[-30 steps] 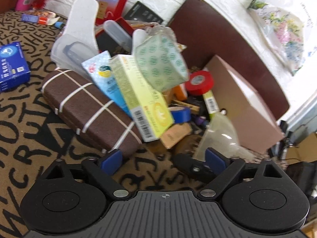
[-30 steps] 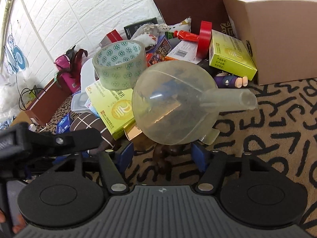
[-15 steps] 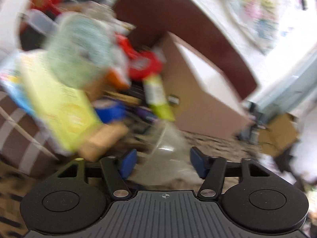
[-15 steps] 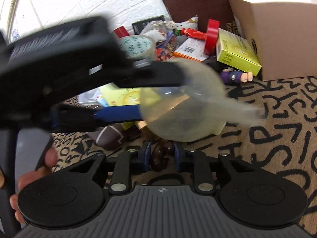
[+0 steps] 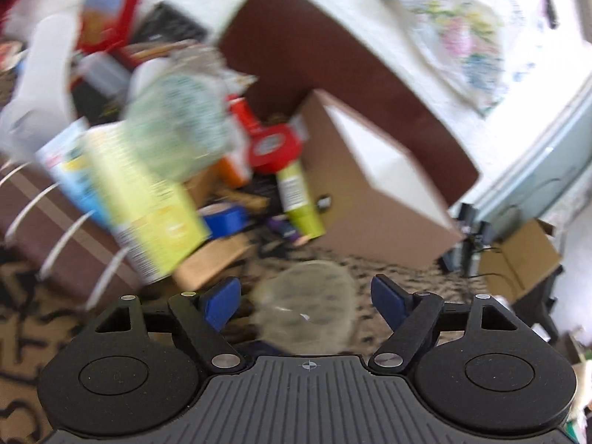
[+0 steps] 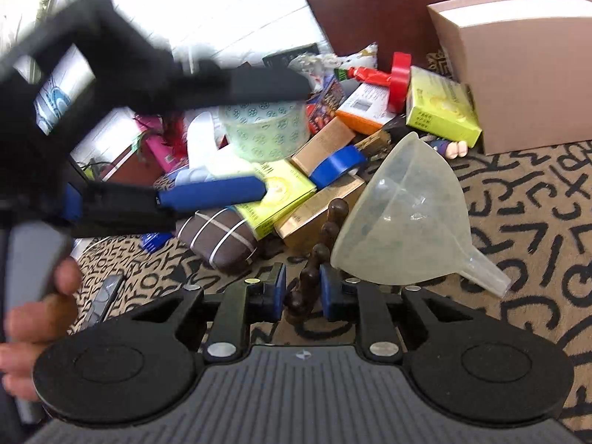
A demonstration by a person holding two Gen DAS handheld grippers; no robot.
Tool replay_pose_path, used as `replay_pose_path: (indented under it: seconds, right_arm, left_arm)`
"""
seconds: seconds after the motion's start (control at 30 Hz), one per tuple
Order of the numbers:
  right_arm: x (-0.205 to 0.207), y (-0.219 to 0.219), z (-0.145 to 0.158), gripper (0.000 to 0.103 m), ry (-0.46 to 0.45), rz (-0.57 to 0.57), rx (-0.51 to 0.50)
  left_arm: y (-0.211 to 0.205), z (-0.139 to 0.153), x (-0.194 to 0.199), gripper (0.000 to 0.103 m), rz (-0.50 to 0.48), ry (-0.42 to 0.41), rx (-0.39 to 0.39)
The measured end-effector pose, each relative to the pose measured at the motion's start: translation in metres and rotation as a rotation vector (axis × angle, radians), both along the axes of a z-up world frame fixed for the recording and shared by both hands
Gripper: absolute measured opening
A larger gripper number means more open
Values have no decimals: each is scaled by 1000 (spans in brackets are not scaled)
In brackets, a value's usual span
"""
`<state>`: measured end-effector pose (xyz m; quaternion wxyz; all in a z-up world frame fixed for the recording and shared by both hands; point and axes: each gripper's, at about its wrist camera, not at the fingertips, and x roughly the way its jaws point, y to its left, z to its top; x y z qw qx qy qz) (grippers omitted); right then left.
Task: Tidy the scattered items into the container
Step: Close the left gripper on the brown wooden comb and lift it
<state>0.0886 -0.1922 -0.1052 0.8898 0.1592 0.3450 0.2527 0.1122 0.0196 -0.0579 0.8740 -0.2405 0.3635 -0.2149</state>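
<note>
My right gripper (image 6: 302,288) has its jaws closing, and both blue pads press on a dark brown knobbed wooden stick (image 6: 314,259) on the patterned cloth. A clear plastic funnel (image 6: 403,214) lies on its side just right of the stick, spout toward the front right. My left gripper (image 5: 305,298) is blurred and its jaws are opening; the funnel (image 5: 303,314) shows low between them, untouched. In the right wrist view the left gripper (image 6: 283,137) hangs over the pile, around a green-patterned tape roll (image 6: 266,129). The tan cardboard box (image 6: 518,74) stands at the back right.
The pile holds a yellow-green carton (image 6: 277,192), a blue tape roll (image 6: 336,164), a red tape roll (image 6: 399,81), a brown striped case (image 6: 218,236) and gold boxes. A dark chair back (image 5: 333,66) stands behind the box (image 5: 370,203). A hand (image 6: 37,314) grips the left handle.
The right jaws have shut onto the brown wooden stick. The funnel has tipped over to the right. The left gripper has swung in over the pile, narrowed, then widened again.
</note>
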Motion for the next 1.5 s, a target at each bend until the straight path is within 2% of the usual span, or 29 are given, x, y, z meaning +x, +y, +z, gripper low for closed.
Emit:
replay_pose_path:
  seconds: [0.13,0.33,0.47,0.57,0.63,0.7,0.73,0.87,1.13,1.17,1.2,1.23,1.3,1.4,1.5]
  right_arm:
    - [-12,5,4,17,5,66,14]
    - [-32,11,13,17,-30,128,-57]
    - [-37,16,11,17,-30,151,-79]
    - [-43,17,11,17,-31,156,-87]
    - [-44,16,8,17,-20,152,-82]
    - [-45,14,6,19,-7,144,-83]
    - [-46,13,4,20,-4,139,-89]
    - [-49,8,0,32,17,109,-83]
    - [-55,-1,-8,35,54,49,-28]
    - [-56,-2,-9,34,57,42,-22]
    - [-57,-2,-9,33,58,39,-18]
    - [-56,-2,-10,27,57,36,-18]
    - [-54,-1,-10,25,58,27,-21]
    - [-52,-1,-12,25,57,30,-18]
    - [-52,-2,-10,24,57,41,-17]
  left_arm:
    - [15,-18,-8,87,30,55,38]
    - [17,-40,-10,90,37,112,105]
    - [16,-50,-9,87,33,131,114]
    - [14,-49,-10,67,21,120,153]
    - [17,-50,-11,50,13,125,136]
    - [19,-50,-12,46,11,131,123]
    - [19,-49,-13,41,13,127,129]
    - [19,-47,-18,41,6,122,141]
    - [24,-47,-26,41,12,130,112]
    - [23,-47,-27,43,12,126,115]
    - [23,-48,-27,55,13,124,117]
    - [23,-48,-26,57,19,124,118]
    - [23,-50,-25,57,28,122,115]
    - [26,-50,-23,43,26,132,101]
    - [26,-47,-26,42,26,129,109]
